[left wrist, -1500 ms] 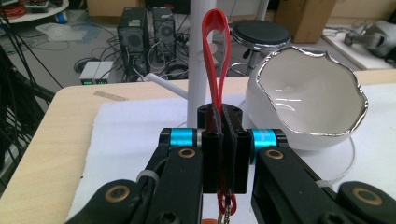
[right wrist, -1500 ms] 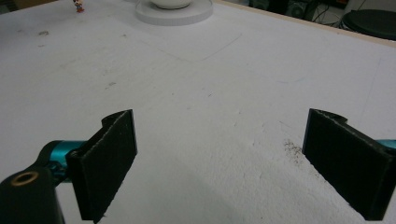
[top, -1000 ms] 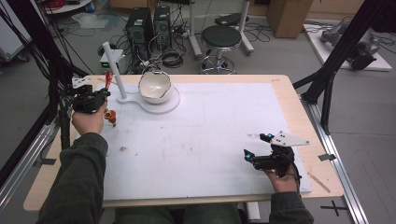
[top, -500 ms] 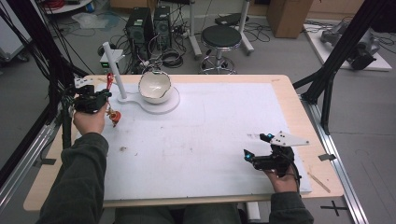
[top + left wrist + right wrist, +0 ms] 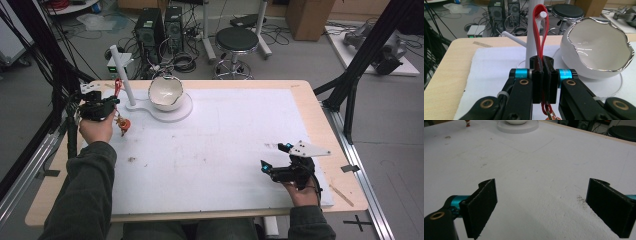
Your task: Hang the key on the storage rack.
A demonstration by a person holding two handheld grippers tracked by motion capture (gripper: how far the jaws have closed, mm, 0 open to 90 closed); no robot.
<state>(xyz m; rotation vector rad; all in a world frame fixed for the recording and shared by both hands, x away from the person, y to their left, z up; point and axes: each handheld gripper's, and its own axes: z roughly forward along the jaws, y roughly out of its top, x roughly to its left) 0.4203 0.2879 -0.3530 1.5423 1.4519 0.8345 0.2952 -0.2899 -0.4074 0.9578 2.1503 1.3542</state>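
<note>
So I'm looking at a big white mat (image 5: 215,150) over the table, with a white stand (image 5: 131,95) at the far left corner: flat base, upright post, and a glossy white bowl (image 5: 166,93) with a silvery rim sitting on the base. My left gripper (image 5: 543,75) is pinched shut on a red strap (image 5: 541,32) that loops over a little peg on the post. A small charm (image 5: 123,123) dangles below it, just above the mat. My guess is the strap's soft, floppy and nearly weightless, so gripping it low near the charm makes sense; the loop should slide off easily. The bowl beside it looks breakable, so I'd steer clear. My right gripper (image 5: 541,207) idles near me, jaws wide apart, holding nothing.
</note>
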